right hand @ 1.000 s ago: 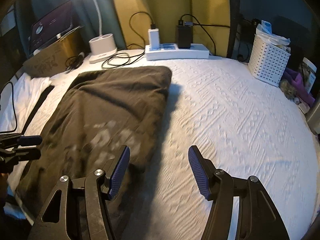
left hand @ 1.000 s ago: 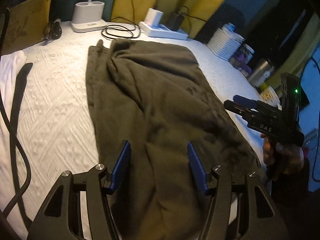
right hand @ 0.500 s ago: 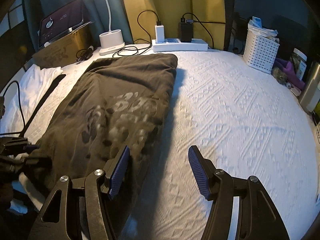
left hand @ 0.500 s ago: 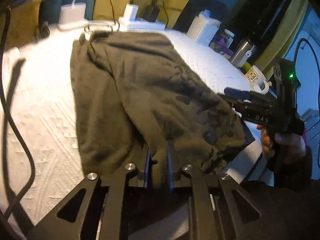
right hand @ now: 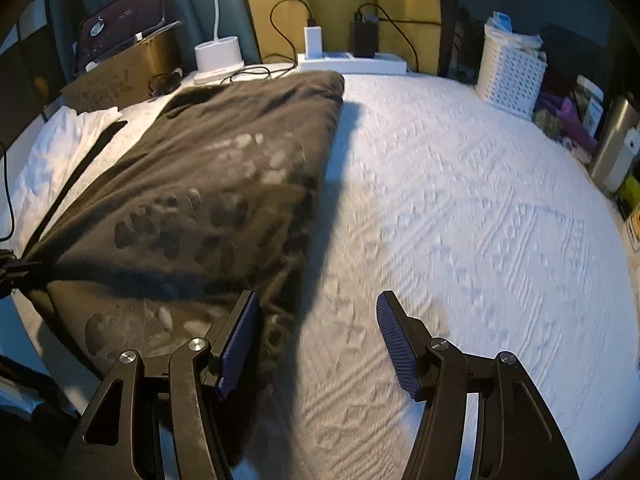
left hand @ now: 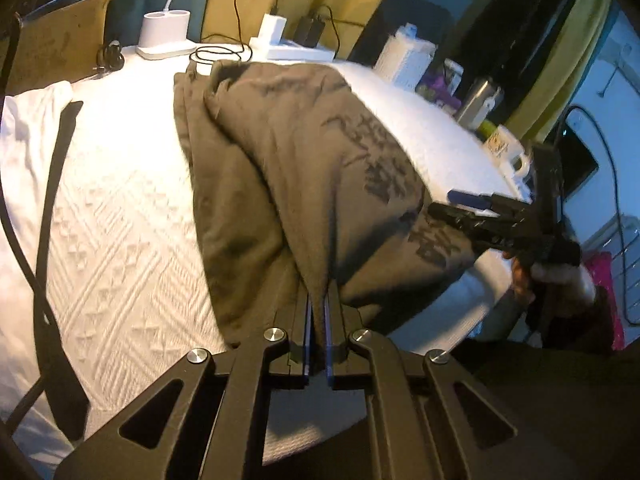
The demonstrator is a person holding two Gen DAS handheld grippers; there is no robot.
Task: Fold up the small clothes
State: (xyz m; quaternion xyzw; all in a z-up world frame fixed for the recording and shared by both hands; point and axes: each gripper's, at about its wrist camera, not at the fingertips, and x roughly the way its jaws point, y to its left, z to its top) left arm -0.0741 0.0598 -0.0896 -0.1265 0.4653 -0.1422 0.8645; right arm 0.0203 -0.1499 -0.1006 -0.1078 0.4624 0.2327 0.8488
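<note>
Bed: a white quilted bedspread with a raised diamond pattern fills both views.
Garment: a dark olive-brown cloth garment with a darker printed pattern lies on the bedspread, running from about 12 o'clock down to 6 o'clock in the left wrist view; in the right wrist view it lies from 11 to 7 o'clock.
Left gripper: the black two-finger left gripper with blue pads sits at 6 o'clock in its own view, jaws closed tight on a pinched ridge of the garment's near edge.
Right gripper: the black two-finger right gripper with blue pads has its jaws spread apart with nothing between them; its left pad is over the garment's near right corner, its right pad over bare bedspread.
Only in left view: the right gripper at 3 o'clock beside the garment's edge, held by a person's hand; a white mug at 2 o'clock.
Only in right view: a white perforated plastic basket at 1 o'clock.
Both views: a white power strip with plugged chargers at 12 o'clock.
Change: a second ago the left jaws stood open over flat cloth; now they are clamped and the cloth is lifted into a ridge. The right jaws are as wide as before.
</note>
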